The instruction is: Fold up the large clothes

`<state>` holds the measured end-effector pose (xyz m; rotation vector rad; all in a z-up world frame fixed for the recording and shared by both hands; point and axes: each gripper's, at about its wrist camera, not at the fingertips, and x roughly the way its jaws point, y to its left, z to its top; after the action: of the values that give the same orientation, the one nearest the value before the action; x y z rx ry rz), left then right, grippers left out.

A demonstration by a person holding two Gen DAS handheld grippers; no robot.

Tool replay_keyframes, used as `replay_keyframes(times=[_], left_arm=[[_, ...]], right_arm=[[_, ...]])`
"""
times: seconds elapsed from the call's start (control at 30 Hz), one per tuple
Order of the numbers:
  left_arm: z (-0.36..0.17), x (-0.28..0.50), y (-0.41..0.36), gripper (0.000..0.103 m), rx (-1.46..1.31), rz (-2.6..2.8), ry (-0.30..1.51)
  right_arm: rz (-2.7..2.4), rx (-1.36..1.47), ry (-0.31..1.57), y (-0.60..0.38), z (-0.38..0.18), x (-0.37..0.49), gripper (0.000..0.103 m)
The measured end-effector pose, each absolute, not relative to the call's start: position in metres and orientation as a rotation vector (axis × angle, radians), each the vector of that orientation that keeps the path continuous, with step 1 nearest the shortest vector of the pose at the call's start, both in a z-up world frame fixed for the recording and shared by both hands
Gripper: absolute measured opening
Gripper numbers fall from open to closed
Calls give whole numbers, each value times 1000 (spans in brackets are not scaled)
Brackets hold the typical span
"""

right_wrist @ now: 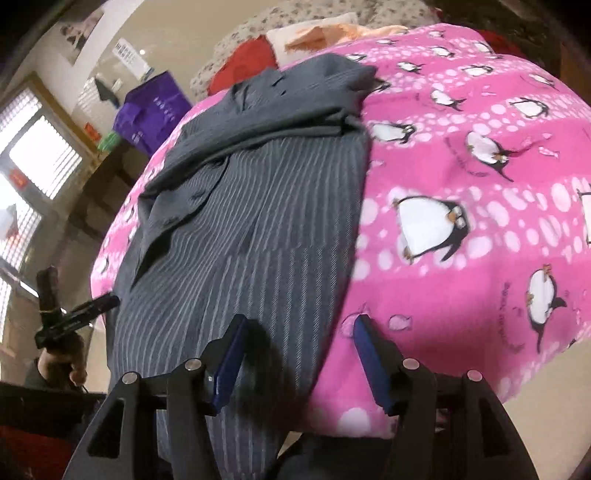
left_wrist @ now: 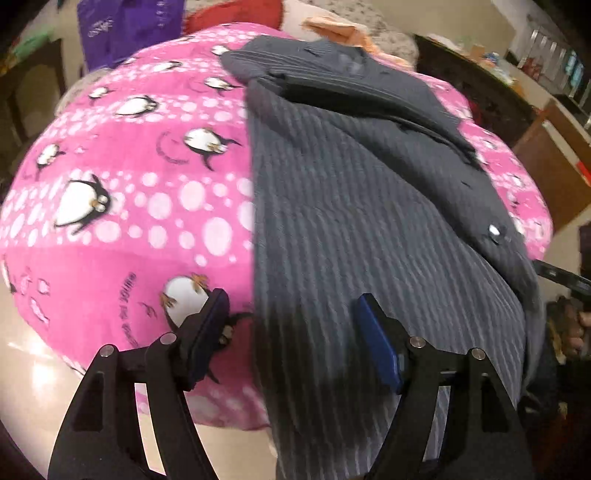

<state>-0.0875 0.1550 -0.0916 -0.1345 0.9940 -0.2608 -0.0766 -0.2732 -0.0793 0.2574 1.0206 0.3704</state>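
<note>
Garment: a dark grey pinstriped woven jacket [left_wrist: 369, 221], the task's thing, lies lengthwise down the middle of a pink fleece blanket printed with penguins and white dots [left_wrist: 129, 192]. One side panel is already turned in over the body, its plain grey face up. A pale button [left_wrist: 494, 230] shows on that panel's edge.

Landmark: every place below is given from the jacket.

Left gripper [left_wrist: 291, 332]: hangs above the jacket's near end at its left edge. Its blue-padded jaws stand apart, one finger over the blanket, the other over the stripes. Nothing is between them.

Right gripper [right_wrist: 299, 354]: hangs above the same near end at the jacket's other long edge, jaws likewise apart and empty, straddling the line where stripes meet blanket. In the left wrist view its black tip pokes in at the frame's right side.

Beyond the jacket's far end: a red cloth [right_wrist: 243, 64], a peach cloth [right_wrist: 332, 31], and further off a purple bag [right_wrist: 155, 107].

Step in hand, as I judge it: both tools look set to take the near hem for a lengthwise fold toward the collar.

Doing it well: lower each jaw onto its own hem corner, pinching every jacket layer but not the blanket beneath. Grip both corners at matching spots so the hem stays square. Lift together, carry evenly, and keep the turned-in panel from sliding open.

Risk: the fleece may snag and ride up with the cloth.
</note>
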Motion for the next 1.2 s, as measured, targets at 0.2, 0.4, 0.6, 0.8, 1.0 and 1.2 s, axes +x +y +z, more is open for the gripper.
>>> replay_keyframes(times=[0.2,0.4,0.6,0.8,1.0,1.2], left_arm=[[-93,-77,163,61,-273,-404,1018],[-89,-73,177,16,-273,-339,1013],[-93,-78,173,19,-193,-361,1003],[-95,-74,180,22,-320,-460,1050],[-84,-76,170,22,-316,-512,983],[-96,-79,172,23,-356,-527,1031]], right_arm=[[495,380,1033,-275,-87,-87,57],[556,365,1055,-269,-91,-93,57],[618,344,1070,-263,-92,-96,56],[618,409,1100,-273,-101,-95,50],[715,523,853,-289,-76,-96,45],[678,597,954,-295,-95,-83,45]])
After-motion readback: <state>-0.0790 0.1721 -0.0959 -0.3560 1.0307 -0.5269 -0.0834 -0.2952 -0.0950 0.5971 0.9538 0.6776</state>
